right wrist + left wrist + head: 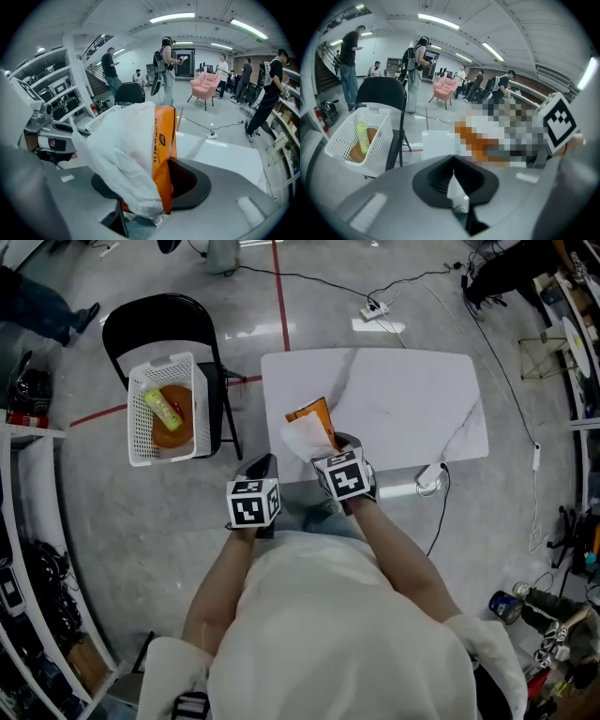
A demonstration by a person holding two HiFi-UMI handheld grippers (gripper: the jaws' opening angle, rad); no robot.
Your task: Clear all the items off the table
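My right gripper (328,444) is over the near edge of the white table (394,399), shut on an orange packet (315,414) and a crumpled white bag (302,439). In the right gripper view the orange packet (164,136) and the white bag (122,154) stand up between the jaws of the right gripper (154,187). My left gripper (262,465) is just off the table's near left corner, shut with nothing in it. In its own view the left gripper (453,180) has its jaws pressed together. The white basket (169,362) on the black chair (159,310) holds a yellow-green bottle (161,407) and an orange thing (178,429).
In the left gripper view the basket (342,136) lies to the left and the table (438,140) straight ahead. A power strip (375,308) and cables lie on the floor beyond the table. Shelves (28,549) line the left. People and a pink armchair (205,84) stand further off.
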